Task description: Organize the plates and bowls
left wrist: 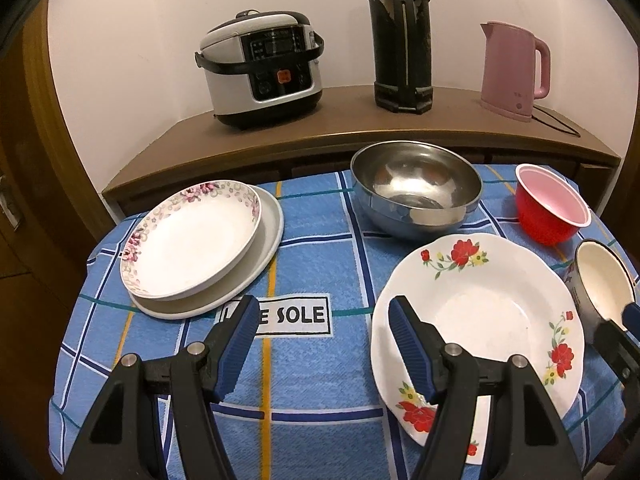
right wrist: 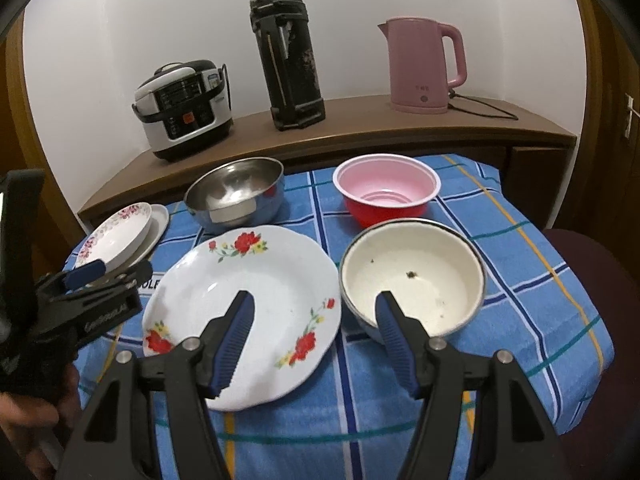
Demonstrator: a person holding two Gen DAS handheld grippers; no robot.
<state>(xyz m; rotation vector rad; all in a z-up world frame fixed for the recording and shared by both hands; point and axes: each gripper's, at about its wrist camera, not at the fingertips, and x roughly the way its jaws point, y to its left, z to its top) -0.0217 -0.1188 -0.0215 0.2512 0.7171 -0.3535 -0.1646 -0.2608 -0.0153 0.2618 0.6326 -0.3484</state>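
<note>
With both the left gripper and the right gripper wide open and empty, the red-flowered plate lay beside the cream enamel bowl; pinching its near rim looked best.

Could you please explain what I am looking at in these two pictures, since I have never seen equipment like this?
There is no robot here: a person holds a two-fingered gripper in each hand, and each carries a wide-angle camera looking along its blue-padded fingers. One picture comes from the left gripper, the other from the right gripper. In the right view you also see the left tool from the side, with the person's hand below it.

Both stand open and hold nothing.

On the blue checked tablecloth lie a red-flowered plate, a pink-flowered plate stacked on a plain white plate, a steel bowl, a red bowl with pink inside and a cream enamel bowl.

Behind, on the wooden shelf, stand a rice cooker, a black flask and a pink kettle.
</note>
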